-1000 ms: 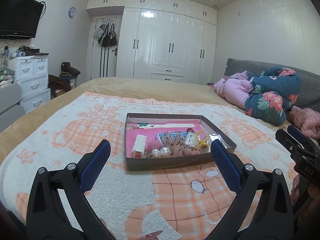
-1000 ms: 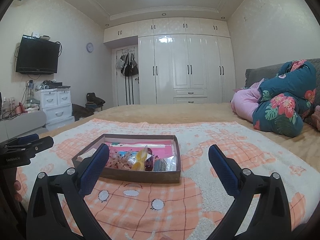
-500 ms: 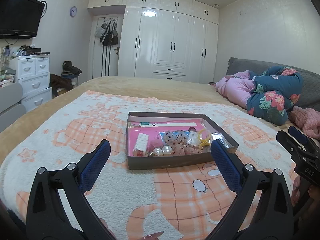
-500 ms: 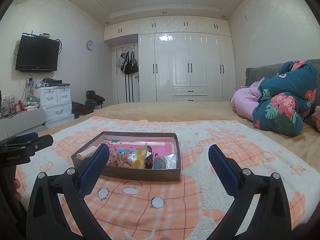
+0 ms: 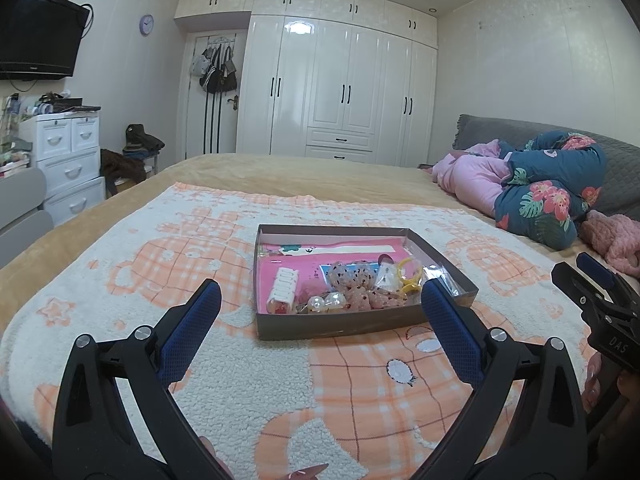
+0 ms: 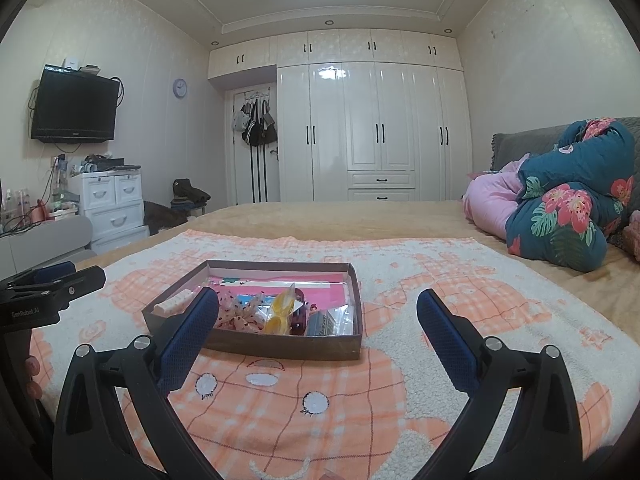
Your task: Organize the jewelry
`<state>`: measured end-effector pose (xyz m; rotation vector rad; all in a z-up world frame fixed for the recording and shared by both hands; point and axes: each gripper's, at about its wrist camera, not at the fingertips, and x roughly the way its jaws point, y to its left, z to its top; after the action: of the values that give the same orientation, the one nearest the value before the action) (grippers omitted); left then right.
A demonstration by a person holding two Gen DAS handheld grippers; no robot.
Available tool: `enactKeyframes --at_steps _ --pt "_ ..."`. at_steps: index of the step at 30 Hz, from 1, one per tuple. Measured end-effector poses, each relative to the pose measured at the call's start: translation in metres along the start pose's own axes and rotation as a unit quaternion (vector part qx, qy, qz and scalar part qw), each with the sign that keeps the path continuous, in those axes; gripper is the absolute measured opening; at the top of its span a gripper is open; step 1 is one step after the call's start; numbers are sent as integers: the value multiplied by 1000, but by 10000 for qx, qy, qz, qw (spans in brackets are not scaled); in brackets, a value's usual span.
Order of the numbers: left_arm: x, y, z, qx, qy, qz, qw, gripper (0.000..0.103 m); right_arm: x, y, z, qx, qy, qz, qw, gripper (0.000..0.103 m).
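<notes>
Bedroom with white wardrobe (image 6: 372,128), blanket (image 5: 280,380) over bed, jewelry box (image 5: 360,326) on it, left hand-held gripper (image 5: 320,308) and right hand-held gripper (image 6: 318,314) both spread wide, empty, short of the box.

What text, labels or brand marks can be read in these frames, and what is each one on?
"DAS": on the right gripper body, seen in the left wrist view.
"GenRobot.AI": on the left gripper body, seen in the right wrist view.
TV logo, wall clock face and the printed card in the box: too small to read.
</notes>
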<state>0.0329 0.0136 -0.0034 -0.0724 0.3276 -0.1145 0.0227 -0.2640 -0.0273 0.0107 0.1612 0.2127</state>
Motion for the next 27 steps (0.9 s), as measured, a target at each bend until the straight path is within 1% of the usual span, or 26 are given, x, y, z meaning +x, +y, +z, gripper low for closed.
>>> enactKeyframes --at_steps 27 --pt "-1 2 -1 6 9 49 10000 92 2 -1 0 -22 19 18 10000 97"
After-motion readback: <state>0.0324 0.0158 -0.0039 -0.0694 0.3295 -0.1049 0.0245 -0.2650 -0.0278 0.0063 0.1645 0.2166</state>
